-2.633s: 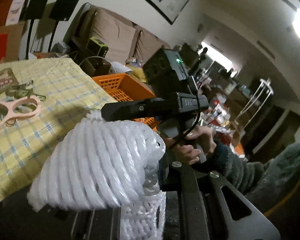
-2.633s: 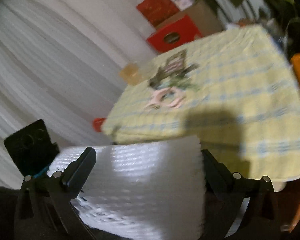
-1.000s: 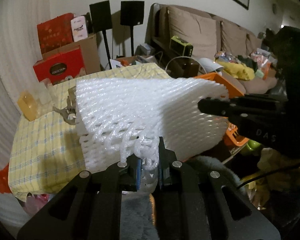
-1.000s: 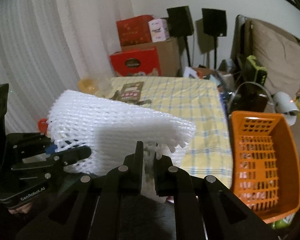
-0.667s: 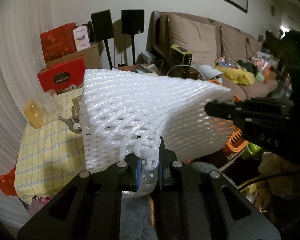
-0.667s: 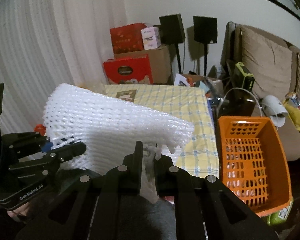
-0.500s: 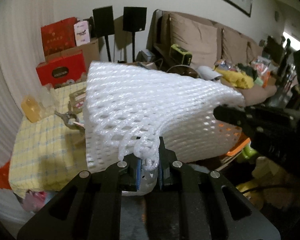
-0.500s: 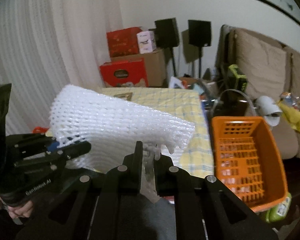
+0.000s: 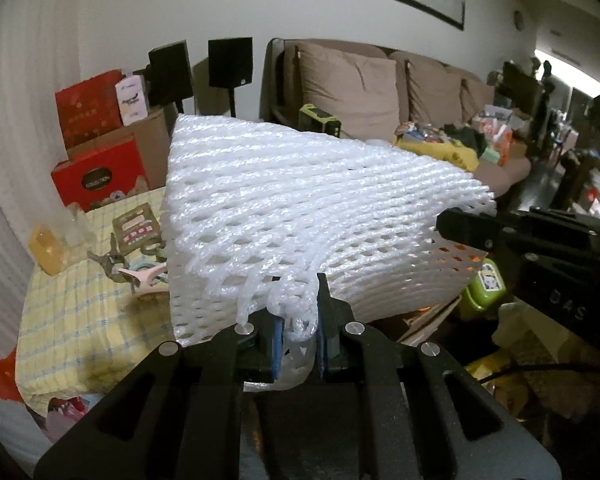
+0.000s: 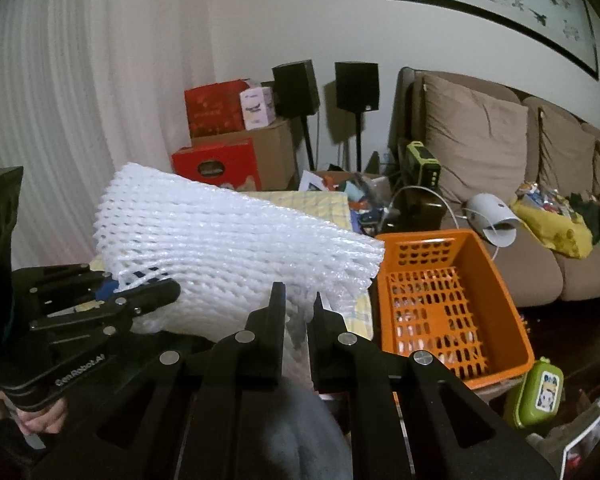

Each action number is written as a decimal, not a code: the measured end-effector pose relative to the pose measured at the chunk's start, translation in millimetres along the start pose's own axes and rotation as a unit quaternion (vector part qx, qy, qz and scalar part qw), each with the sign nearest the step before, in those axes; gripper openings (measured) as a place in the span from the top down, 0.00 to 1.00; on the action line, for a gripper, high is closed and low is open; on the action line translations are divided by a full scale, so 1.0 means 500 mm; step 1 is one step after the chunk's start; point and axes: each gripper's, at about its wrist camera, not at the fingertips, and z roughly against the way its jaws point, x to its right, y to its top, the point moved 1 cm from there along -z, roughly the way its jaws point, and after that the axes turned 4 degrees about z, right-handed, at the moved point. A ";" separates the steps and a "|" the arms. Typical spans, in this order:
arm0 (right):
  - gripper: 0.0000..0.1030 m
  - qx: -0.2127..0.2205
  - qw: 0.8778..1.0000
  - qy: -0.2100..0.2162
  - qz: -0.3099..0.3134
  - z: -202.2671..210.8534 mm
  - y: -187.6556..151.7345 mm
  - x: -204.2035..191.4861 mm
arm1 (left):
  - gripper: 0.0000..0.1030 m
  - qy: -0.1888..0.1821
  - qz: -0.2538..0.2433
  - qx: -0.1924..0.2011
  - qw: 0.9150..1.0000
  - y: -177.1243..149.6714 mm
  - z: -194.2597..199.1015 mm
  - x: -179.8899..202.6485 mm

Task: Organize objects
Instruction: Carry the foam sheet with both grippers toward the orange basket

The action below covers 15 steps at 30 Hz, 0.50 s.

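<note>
A white foam net sleeve point(image 9: 300, 208) is stretched in the air between both grippers. My left gripper point(image 9: 298, 322) is shut on one bunched corner of the foam net sleeve point(image 10: 228, 252); in the right wrist view that left gripper point(image 10: 140, 290) comes in from the left. My right gripper point(image 10: 298, 306) is shut on the other corner, and in the left wrist view the right gripper point(image 9: 466, 228) reaches in from the right edge. An orange basket point(image 10: 496, 280) sits low on the right, beyond the net.
A table with a yellow checked cloth point(image 9: 72, 320) lies behind the net, bearing clips point(image 9: 128, 268), a card point(image 9: 136, 228) and a small yellow container point(image 9: 48, 248). Red boxes point(image 10: 216, 168), two speakers point(image 10: 356, 86) and a brown sofa point(image 10: 500, 168) stand behind. A green box point(image 10: 536, 396) is by the basket.
Both grippers have lifted and swung with the net held between them, so the sofa and basket now fill more of both views. Grips are unchanged.
</note>
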 end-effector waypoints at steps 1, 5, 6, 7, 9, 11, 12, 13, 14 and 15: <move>0.91 0.003 1.000 -0.003 -0.001 0.009 -0.005 0.000 | 0.88 0.000 0.000 -0.002 1.000 -0.006 -0.005 0.005; 0.91 0.006 1.000 -0.005 -0.010 0.020 -0.031 0.012 | 0.89 0.007 0.019 -0.016 1.000 -0.025 -0.020 0.006; 0.91 0.006 1.000 -0.006 -0.015 0.023 -0.036 0.020 | 0.89 0.007 0.027 -0.018 0.999 -0.027 -0.021 0.004; 0.91 0.007 1.000 -0.002 -0.024 0.030 -0.043 0.030 | 0.89 0.006 0.037 -0.020 0.999 -0.027 -0.019 0.003; 0.92 0.008 0.999 -0.002 -0.038 0.038 -0.048 0.046 | 0.89 0.009 0.050 -0.017 0.999 -0.024 -0.011 0.002; 0.92 0.012 0.999 -0.004 -0.047 0.055 -0.052 0.060 | 0.89 0.005 0.049 -0.011 0.999 -0.021 0.000 0.007; 0.92 0.013 0.999 -0.002 -0.049 0.061 -0.053 0.063 | 0.89 0.003 0.046 -0.008 0.999 -0.019 0.003 0.011; 0.92 0.016 0.999 -0.003 -0.050 0.072 -0.053 0.064 | 0.89 0.001 0.039 -0.003 0.999 -0.018 0.011 0.021; 0.92 0.020 0.999 -0.004 -0.050 0.078 -0.051 0.066 | 0.89 -0.001 0.035 0.000 0.999 -0.018 0.015 0.026; 0.92 0.022 0.999 -0.004 -0.049 0.085 -0.050 0.065 | 0.89 -0.003 0.031 0.003 1.000 -0.018 0.020 0.033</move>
